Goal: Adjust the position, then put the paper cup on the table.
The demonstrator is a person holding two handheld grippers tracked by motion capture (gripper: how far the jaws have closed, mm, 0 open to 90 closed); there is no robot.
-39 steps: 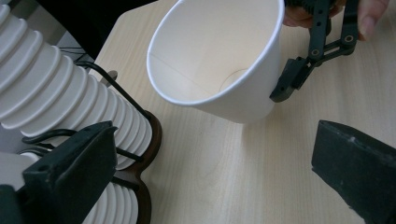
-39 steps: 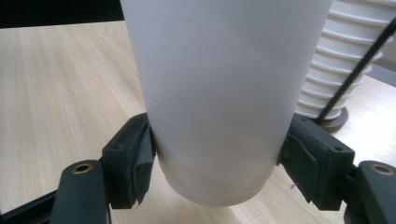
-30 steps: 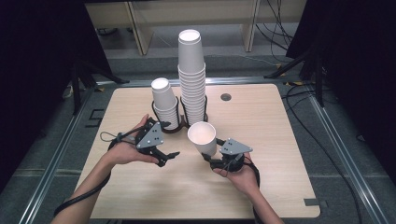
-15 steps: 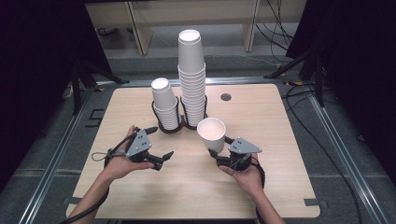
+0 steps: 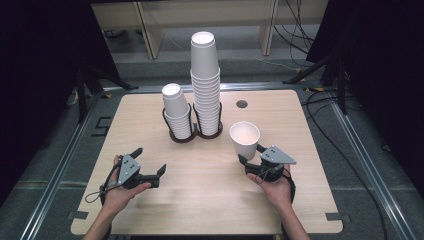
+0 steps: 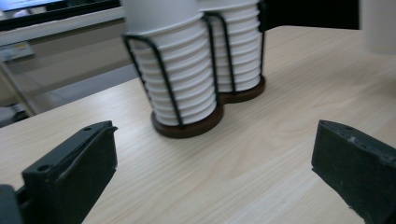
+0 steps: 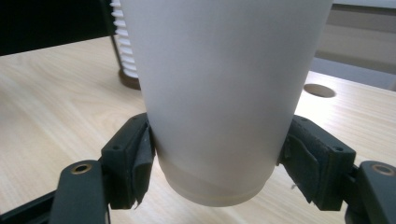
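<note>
My right gripper (image 5: 248,160) clamps an empty paper cup (image 5: 244,139); my left gripper (image 5: 149,164) gapes wide, cup holder (image 5: 194,131) stacks at one o'clock.

Even overhead light is brightening the pale wooden table (image 5: 210,195) against dark surroundings, shadows are lying soft, and the close white paper cup (image 7: 224,93) is showing slightly blurred in the right gripper view.
</note>
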